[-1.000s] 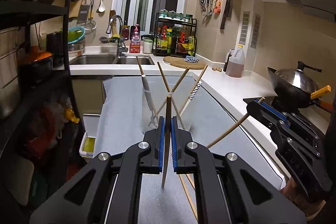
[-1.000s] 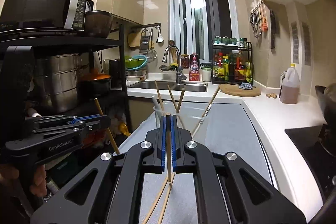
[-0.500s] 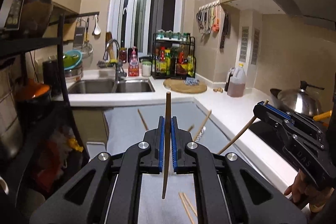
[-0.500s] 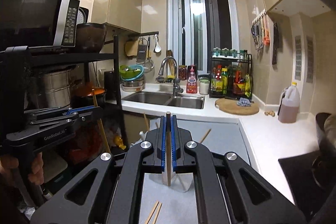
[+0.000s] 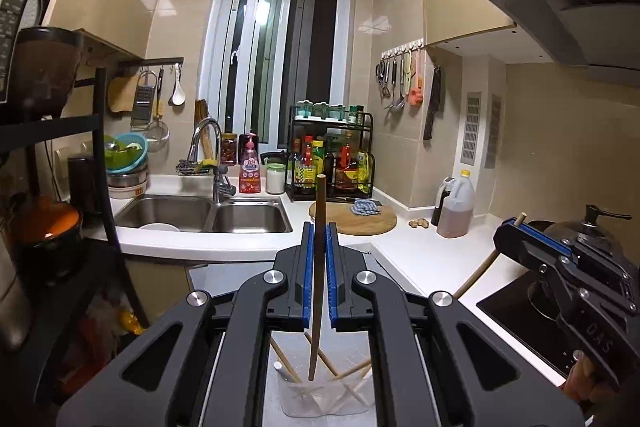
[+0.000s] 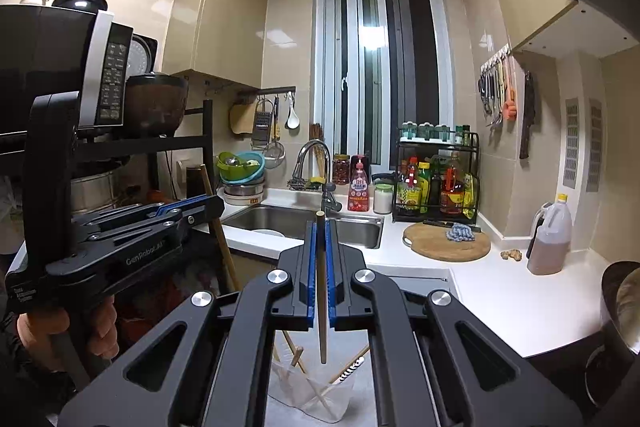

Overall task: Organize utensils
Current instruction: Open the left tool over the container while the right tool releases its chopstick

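Observation:
In the left wrist view my left gripper (image 5: pixel 319 227) is shut on a wooden chopstick (image 5: pixel 317 279) that stands nearly upright, its lower tip over a clear plastic cup (image 5: pixel 360 401). The cup holds several chopsticks and a white utensil. My right gripper (image 5: pixel 510 229) shows at the right, shut on another chopstick (image 5: pixel 476 277) that slants down. In the right wrist view the right gripper (image 6: pixel 320 227) clamps its chopstick (image 6: pixel 321 307) above the same cup (image 6: pixel 344 403). The left gripper (image 6: pixel 214 207), held by a hand, is at the left with its chopstick (image 6: pixel 219 231).
A double sink (image 5: pixel 208 215) and tap lie ahead, with a round cutting board (image 5: pixel 352 221), a spice rack (image 5: pixel 332 163) and an oil jug (image 5: pixel 456 211) on the white counter. A wok and stove (image 5: pixel 520 303) are at the right. A black shelf with a microwave (image 6: pixel 60 67) stands at the left.
Both grippers have risen with their chopsticks still clamped. The cup has slid from the middle of each view to the bottom edge, and the loose chopsticks on the counter have dropped out of sight.

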Motion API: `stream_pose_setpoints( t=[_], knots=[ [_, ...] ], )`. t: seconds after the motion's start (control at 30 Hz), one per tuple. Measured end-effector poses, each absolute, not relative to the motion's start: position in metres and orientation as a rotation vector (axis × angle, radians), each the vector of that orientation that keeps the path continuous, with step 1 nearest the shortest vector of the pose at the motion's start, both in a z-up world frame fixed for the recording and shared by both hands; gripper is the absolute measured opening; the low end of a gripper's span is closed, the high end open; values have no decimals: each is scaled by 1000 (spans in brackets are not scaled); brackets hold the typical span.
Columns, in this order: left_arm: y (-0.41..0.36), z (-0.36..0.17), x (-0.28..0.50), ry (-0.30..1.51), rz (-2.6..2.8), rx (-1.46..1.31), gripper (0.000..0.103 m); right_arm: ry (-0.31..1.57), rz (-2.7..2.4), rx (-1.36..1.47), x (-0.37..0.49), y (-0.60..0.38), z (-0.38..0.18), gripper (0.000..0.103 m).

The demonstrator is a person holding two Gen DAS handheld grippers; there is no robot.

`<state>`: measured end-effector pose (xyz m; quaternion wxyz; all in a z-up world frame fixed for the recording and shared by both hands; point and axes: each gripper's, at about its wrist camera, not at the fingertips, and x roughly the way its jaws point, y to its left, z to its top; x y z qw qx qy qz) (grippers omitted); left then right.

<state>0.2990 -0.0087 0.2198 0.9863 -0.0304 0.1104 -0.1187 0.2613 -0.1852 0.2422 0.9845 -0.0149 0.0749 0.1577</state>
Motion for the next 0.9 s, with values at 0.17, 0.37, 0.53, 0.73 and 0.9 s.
stream_pose_setpoints(
  t=[0.17,0.37,0.53,0.73,0.9],
  knots=[
    [-5,200,318,234,-217,-64,6,186,315,-16,281,-187,227,4],
    [-4,175,337,289,-201,-67,6,247,318,-1,300,-191,202,4],
    [-5,163,342,308,-199,-59,6,287,324,3,307,-189,184,4],
    [-12,147,351,366,-228,-14,6,327,312,2,316,-189,166,5],
    [-9,124,353,470,-214,0,52,383,311,-7,320,-188,143,26]
  ],
)
